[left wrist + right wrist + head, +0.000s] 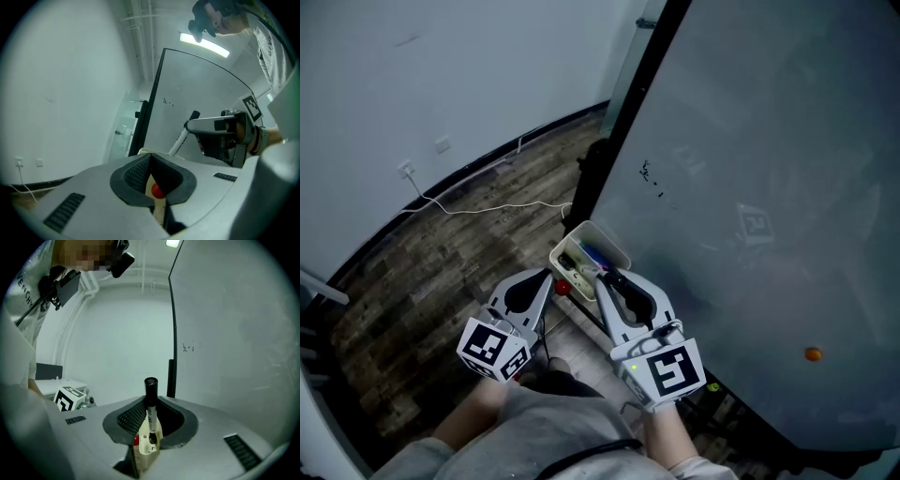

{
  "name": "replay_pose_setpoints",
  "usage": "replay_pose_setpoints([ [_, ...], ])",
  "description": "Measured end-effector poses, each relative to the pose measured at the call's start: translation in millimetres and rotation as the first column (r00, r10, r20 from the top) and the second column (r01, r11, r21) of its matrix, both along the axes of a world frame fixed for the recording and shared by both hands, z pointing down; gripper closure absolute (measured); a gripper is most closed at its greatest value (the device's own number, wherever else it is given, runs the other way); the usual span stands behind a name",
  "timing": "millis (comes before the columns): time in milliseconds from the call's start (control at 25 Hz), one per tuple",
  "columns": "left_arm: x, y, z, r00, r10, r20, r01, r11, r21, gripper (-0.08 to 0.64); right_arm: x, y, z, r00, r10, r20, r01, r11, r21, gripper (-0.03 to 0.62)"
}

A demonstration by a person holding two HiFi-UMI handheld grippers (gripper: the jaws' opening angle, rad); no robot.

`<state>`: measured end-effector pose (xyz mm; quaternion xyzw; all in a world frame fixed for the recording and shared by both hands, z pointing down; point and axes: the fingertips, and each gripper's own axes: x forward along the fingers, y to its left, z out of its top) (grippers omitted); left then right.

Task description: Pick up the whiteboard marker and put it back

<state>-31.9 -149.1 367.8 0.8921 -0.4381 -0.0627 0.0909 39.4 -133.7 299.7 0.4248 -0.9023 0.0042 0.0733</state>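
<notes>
My right gripper [151,401] is shut on a white whiteboard marker [150,401] with a black cap, which stands upright between the pads. Seen from the left gripper view, that marker [181,137] slants down from the right gripper [190,125] toward a cream pen tray [147,152]. The tray [572,246] hangs at the whiteboard's lower left edge, with a blue pen [592,255] in it and a red object [562,286] beside it. The right gripper [605,277] hovers just over the tray. My left gripper [549,274] is shut and holds nothing, with its tips close to the tray's near side.
The large whiteboard [769,187] fills the right side, with a black frame post [619,122] and an orange magnet [813,353]. A white cable [487,206] runs across the wooden floor from a wall socket [406,170]. A white wall stands at the left.
</notes>
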Motion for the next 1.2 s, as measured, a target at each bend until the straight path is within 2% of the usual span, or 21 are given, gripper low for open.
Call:
replay_pose_setpoints([
  [320,2.5,-4.5,11.1,1.0,-0.002,0.026,0.003,1.0,-0.015,0.545,1.3,-5.5,23.6,1.0,-0.012,-0.015,0.011,0.999,-0.053,0.514],
  [480,4.3,-5.4,18.1,0.999,0.001,0.045,0.0,1.0,-0.018,0.545,-2.3,-8.0,33.7,0.999,-0.044,0.01,0.044,0.999,-0.03,0.514],
  [1200,3.3,-3.6,36.2,0.998,-0.027,0.062,0.03,0.998,-0.049,0.545,-0.3,-13.4,66.8,0.999,-0.038,0.013,0.039,0.996,-0.077,0.514],
])
